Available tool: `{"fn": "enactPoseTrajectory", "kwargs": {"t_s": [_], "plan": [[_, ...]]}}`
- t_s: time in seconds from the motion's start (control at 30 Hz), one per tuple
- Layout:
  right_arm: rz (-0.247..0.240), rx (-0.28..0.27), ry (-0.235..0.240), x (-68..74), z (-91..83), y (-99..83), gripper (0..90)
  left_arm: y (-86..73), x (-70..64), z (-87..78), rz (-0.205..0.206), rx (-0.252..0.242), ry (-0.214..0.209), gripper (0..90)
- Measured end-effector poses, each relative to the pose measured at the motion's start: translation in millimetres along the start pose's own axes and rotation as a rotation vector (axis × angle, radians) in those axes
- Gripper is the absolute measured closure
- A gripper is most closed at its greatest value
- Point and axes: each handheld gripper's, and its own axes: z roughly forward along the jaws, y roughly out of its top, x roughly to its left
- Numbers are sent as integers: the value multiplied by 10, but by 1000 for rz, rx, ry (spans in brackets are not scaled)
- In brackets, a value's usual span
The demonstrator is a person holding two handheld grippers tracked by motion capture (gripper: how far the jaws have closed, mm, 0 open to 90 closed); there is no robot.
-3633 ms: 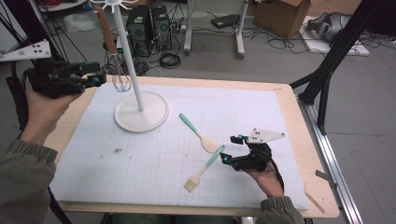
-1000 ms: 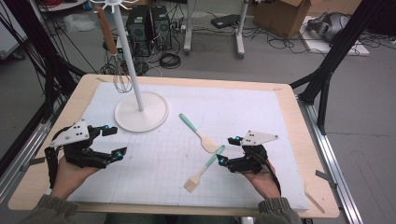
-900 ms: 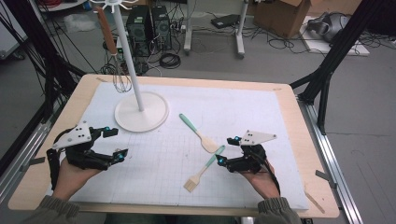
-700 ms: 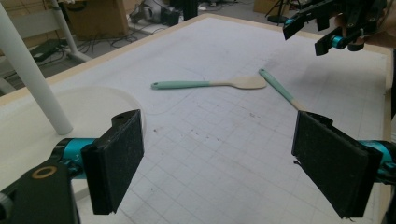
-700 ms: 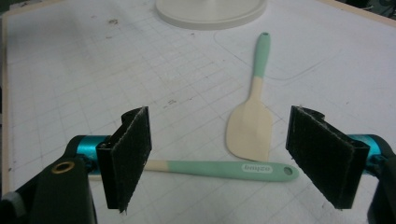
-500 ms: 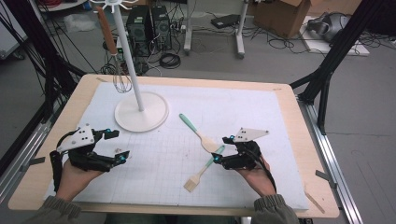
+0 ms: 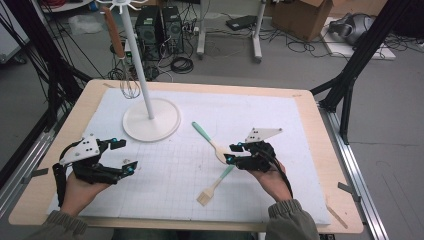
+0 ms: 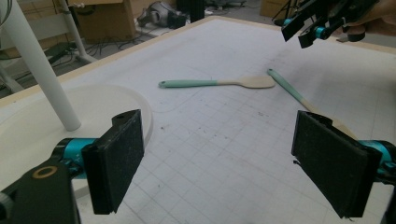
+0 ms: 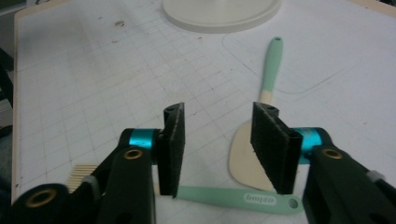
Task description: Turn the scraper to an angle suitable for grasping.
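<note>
- Where the white gridded mat covers the wooden tabletop, its surface shows faint pencil lines, dark specks and scuffs.
- Near the right side, the right gripper hovers low with its jaws spread apart and nothing between them; in the right gripper view its pads frame the mat just beside the spatula's blade.
- Two utensils lie at mid-mat: a spatula with a mint handle pointing far-left and a pale wooden blade, and a pastry brush with a mint handle and pale bristles at its near end.
- The brush handle lies just under the right gripper's jaws, near the spatula blade.
- At the near left, the left gripper is held above the mat, jaws wide open and empty, well apart from both utensils.
- On the far left stands a white rack with a round base and thin pole; a whisk hangs from it.
- Beyond the tabletop, the grey floor carries cables, computer towers, a cardboard box and black frame legs.
</note>
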Motion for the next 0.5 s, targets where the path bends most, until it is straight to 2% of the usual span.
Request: {"fn": "enactPoseTrajectory", "kwargs": {"t_s": [0.1,0.5], "plan": [[-4,5,9,-12,23,45,682,-7,5,3,3,4,0,174],[-26,38,44,-102,188,305,854,-32,8,-26,2,7,8,174]]}}
